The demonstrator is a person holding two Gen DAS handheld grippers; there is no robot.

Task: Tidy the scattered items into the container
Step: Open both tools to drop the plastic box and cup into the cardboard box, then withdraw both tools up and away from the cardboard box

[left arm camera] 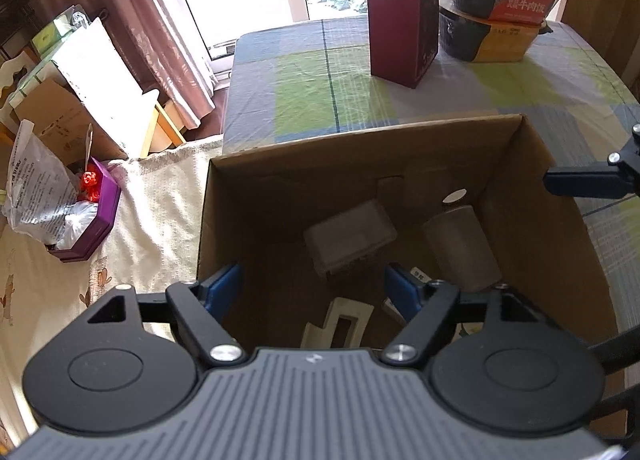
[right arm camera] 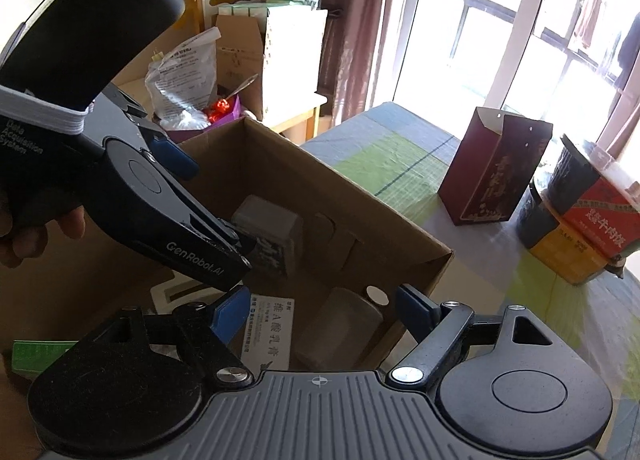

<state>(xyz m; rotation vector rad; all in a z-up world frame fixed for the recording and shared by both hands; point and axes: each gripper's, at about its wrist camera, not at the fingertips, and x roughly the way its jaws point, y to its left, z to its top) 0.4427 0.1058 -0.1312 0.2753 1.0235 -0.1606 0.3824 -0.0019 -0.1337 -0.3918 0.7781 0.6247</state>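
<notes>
Both grippers, left gripper (left arm camera: 312,284) and right gripper (right arm camera: 320,306), hover over the cardboard box (left arm camera: 360,140), fingers wide apart, empty. Items already lie inside. Risk: the close-set grippers collide, or one clips the box rim.

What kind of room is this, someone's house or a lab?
Most likely a lived-in home, perhaps a dining corner: pink curtains beside a large window, a checked tablecloth with stacked instant meal bowls, and household clutter piled by the wall.
</notes>
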